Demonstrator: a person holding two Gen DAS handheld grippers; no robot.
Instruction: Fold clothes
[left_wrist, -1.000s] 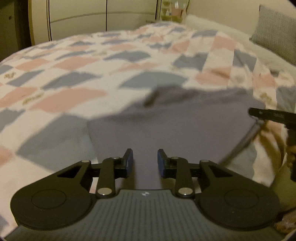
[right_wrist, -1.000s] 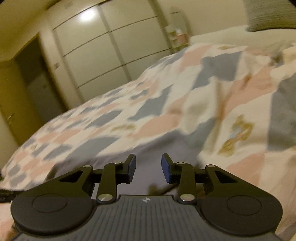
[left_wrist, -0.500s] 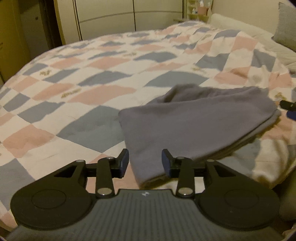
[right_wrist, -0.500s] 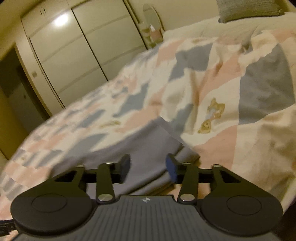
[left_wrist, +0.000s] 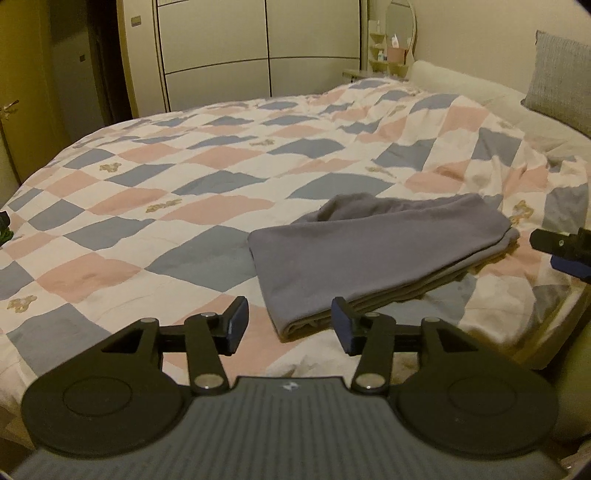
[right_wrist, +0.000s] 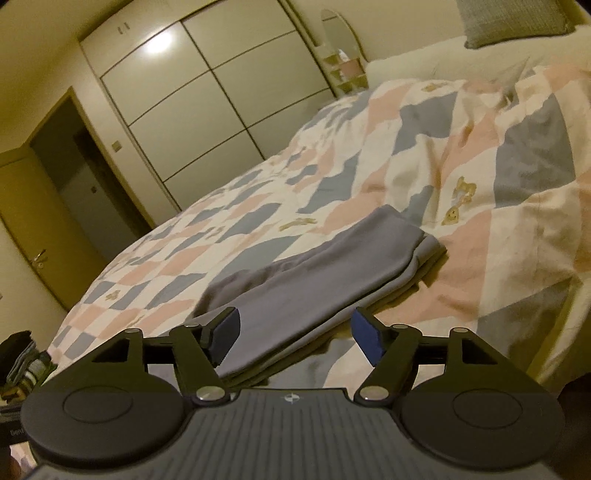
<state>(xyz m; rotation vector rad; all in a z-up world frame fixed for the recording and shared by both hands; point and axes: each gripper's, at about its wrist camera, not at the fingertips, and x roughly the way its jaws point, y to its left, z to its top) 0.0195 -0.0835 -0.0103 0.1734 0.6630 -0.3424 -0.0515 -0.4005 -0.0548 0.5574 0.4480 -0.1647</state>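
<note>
No text, label, brand or number can be read in either view.

Both grippers are just hanging in the air with nothing in them. Left gripper (left_wrist: 286, 325) has its jaws spread wide, right gripper (right_wrist: 293, 338) too, and that one's tilted a bit.

A quilt (left_wrist: 221, 192) in pink, blue and white checks covers the bed, with small gold figures scattered over it — one sits near the right edge (right_wrist: 460, 201). Behind stands a pale wardrobe (left_wrist: 258, 51) with dark seams, a doorway (right_wrist: 85, 184) to its left and an oval mirror (left_wrist: 400, 26) above small shelves to its right. A grey pillow (left_wrist: 561, 77) lies at the head — beside a cream bolster (left_wrist: 461, 83).
</note>
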